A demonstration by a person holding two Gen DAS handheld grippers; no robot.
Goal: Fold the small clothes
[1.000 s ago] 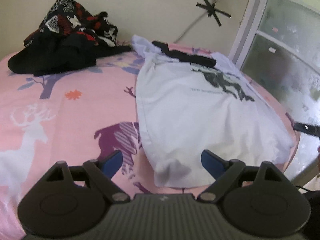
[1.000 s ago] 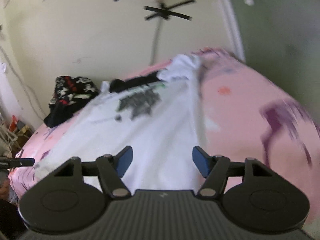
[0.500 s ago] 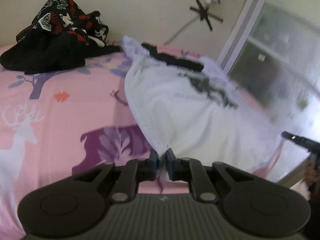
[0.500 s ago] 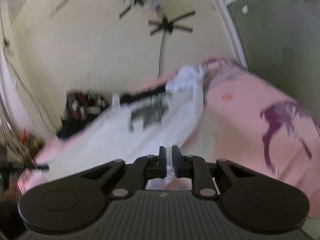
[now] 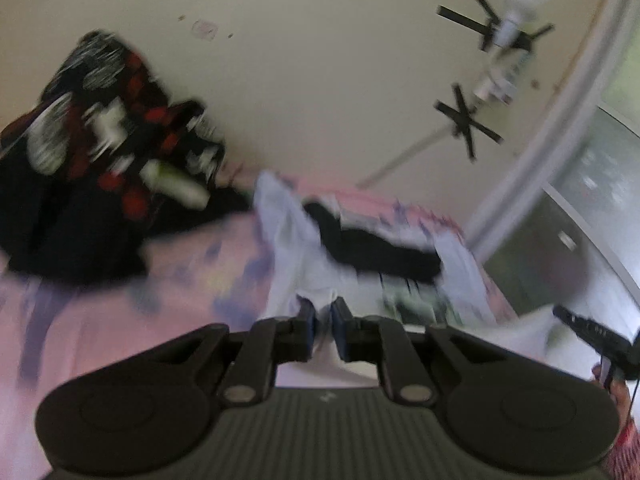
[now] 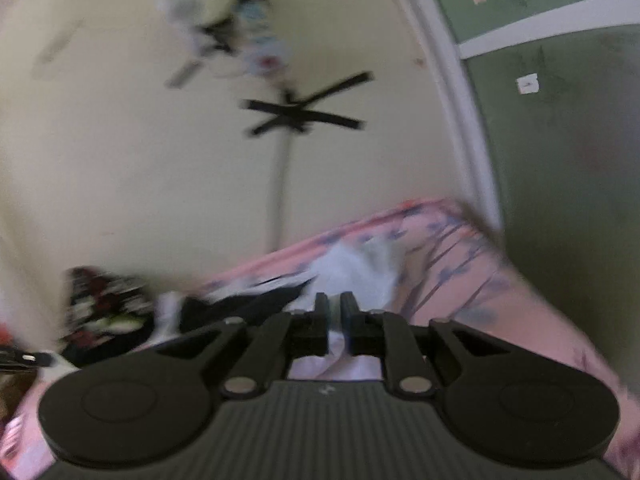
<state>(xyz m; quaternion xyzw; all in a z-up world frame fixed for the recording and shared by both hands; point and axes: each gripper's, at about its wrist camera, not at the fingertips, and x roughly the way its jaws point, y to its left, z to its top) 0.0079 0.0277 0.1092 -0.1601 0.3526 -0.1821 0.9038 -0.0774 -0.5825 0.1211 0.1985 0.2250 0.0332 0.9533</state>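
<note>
White T-shirt (image 5: 288,240) hangs bunched, blurred, pinched by both jaws.

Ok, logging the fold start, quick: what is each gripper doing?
Left gripper: closed on the white T-shirt hem.
Right gripper: closed on the same shirt's hem.

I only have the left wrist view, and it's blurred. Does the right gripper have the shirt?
Observer: Yes. The right gripper has white shirt cloth between its pads, with the jaws closing on it.
Operator: What's on the bed to its right?
Observer: Only patterned pink sheet shows there, out to the bed's corner.
Operator: Where's the black cloth from that gripper?
Observer: The black cloth lies just left of its fingers, further up the shirt.
</note>
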